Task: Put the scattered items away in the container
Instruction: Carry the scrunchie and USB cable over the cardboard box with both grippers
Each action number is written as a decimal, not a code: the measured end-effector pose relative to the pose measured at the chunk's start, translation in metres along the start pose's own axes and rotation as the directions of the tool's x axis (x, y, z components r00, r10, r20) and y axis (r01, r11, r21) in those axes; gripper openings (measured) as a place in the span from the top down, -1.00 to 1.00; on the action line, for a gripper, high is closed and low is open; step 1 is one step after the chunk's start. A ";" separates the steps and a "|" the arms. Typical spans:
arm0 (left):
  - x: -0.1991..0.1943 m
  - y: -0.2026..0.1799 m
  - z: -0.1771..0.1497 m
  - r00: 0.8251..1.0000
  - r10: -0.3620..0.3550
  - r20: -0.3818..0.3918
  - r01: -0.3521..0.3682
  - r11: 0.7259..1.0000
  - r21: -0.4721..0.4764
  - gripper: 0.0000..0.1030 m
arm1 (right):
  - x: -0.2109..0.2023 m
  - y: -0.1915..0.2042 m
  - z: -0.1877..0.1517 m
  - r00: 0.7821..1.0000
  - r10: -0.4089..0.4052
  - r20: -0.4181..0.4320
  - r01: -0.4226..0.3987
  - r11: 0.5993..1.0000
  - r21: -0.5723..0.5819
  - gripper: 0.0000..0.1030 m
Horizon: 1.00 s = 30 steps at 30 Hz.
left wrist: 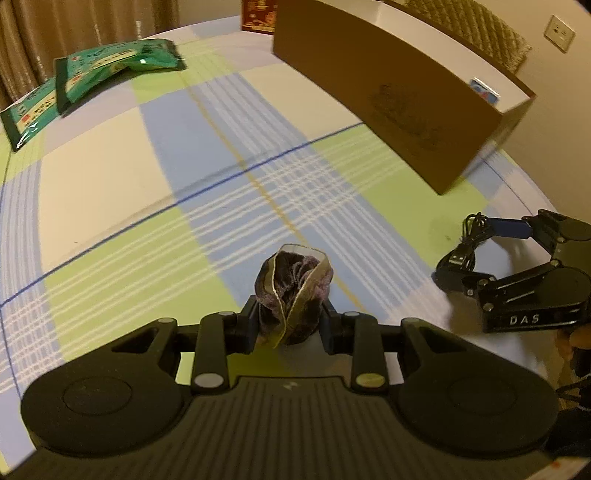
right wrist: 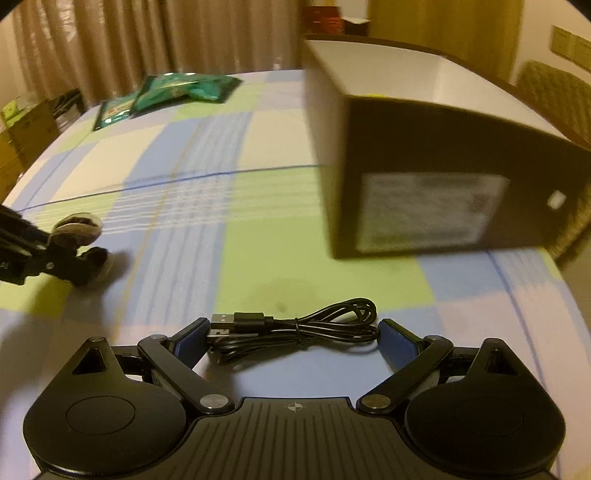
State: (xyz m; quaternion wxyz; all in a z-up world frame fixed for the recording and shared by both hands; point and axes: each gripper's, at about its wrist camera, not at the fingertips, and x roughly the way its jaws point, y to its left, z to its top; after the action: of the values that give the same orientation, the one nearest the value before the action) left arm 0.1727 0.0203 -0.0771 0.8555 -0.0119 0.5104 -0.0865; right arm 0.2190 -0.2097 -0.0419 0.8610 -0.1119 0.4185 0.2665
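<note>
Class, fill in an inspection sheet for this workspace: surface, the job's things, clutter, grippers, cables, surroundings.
Surface: checked tablecloth in blue, green and cream.
Job's things: open cardboard box; two green packets far off; scrunchie; coiled USB cable.
Clutter: red box behind the cardboard box.
Grippers: left gripper shut on the scrunchie; right gripper open, the USB cable between its fingers.
Cables: only the USB cable.
Surroundings: curtains, quilted chair, wall socket.

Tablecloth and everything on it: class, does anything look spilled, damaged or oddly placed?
Only a faint dark stain on the tablecloth, beyond the bundled cable. The green packets overlap loosely; nothing looks spilled or broken.
</note>
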 end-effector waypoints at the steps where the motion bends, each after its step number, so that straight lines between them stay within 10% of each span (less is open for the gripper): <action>1: 0.000 -0.004 0.000 1.000 -0.008 0.000 0.008 1.000 0.003 0.48 | -0.003 -0.006 -0.003 1.000 -0.007 -0.002 0.007 1.000 0.010 -0.81; 15: 0.012 -0.082 -0.005 0.992 -0.120 -0.026 0.122 0.988 0.096 0.50 | -0.049 -0.072 -0.029 0.997 -0.076 0.005 0.075 0.991 0.114 -0.81; 30: -0.026 -0.130 0.046 0.977 -0.188 0.105 0.178 0.980 0.092 0.50 | -0.092 -0.115 0.028 0.990 0.025 0.139 -0.037 0.996 0.080 -0.81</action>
State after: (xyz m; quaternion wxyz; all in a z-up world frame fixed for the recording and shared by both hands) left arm 0.1834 -0.1071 -0.0187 0.8713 -0.0285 0.4536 -0.1849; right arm 0.2541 -0.3276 0.0441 0.8875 -0.0509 0.3704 0.2695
